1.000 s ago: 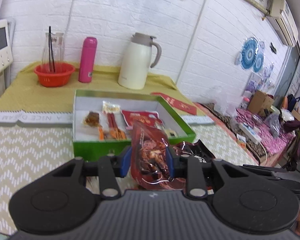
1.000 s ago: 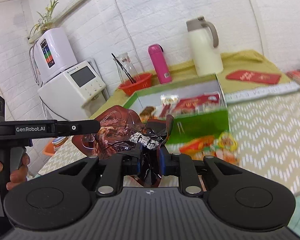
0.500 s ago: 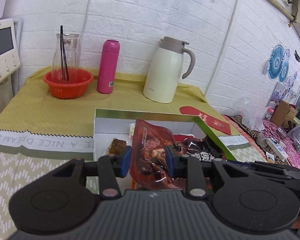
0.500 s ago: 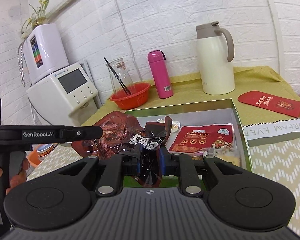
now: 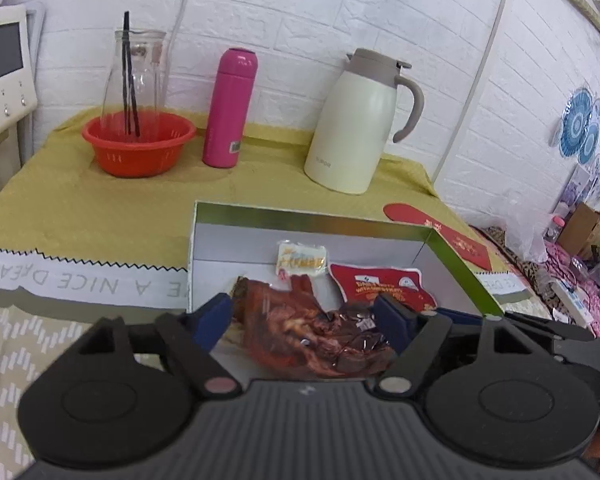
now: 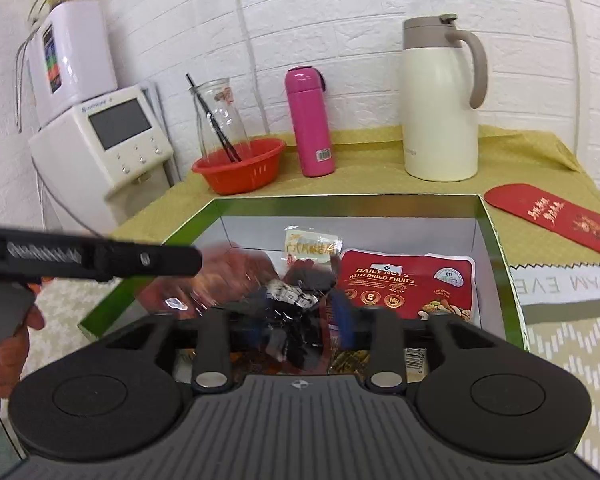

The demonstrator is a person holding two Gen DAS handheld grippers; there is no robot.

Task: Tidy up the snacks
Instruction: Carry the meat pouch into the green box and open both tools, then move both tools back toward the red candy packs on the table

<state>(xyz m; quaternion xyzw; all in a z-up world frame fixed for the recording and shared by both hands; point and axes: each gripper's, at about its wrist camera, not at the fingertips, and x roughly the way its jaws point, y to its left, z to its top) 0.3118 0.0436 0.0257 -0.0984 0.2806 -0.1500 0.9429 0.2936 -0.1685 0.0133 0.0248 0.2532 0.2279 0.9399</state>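
meat snack pack: dark red-brown vacuum pack (image 5: 316, 332) lay low inside the green box, between the two blue pads of the left hand-held gripper, not pressed by either. Right wrist view showed it motion-blurred (image 6: 300, 300).
long axis: ran roughly across the left wrist view, from upper left to lower right; narrower reddish end toward the left pad, darker crumpled end with a small white label toward the right pad.
left hand-held gripper: (image 5: 306, 316) jaws had just been opening, stood wide, pack between them but loose.
right hand-held gripper: (image 6: 284, 312) jaws had just been opening, spread fully; dark end of pack sat between the fingers, no pad pressing it. Left finger was blurred.
green box: (image 6: 500, 248) open, white inside, on the worktop; both grippers pointed into it from the near side.
other snacks in box: red nuts-and-dried-fruit bag (image 6: 408, 284) flat at right, just beside the meat pack; small yellow-white sachet (image 5: 302, 262) near the far wall.
hand: fingers (image 6: 8, 356) on the left gripper's handle, left edge of right wrist view.
worktop: patterned cloth near, yellow cloth (image 5: 80, 200) behind.
behind box: orange basket (image 5: 138, 146) with glass carafe, pink flask (image 5: 230, 108), cream jug (image 5: 358, 124), red envelope (image 6: 556, 216) at right.
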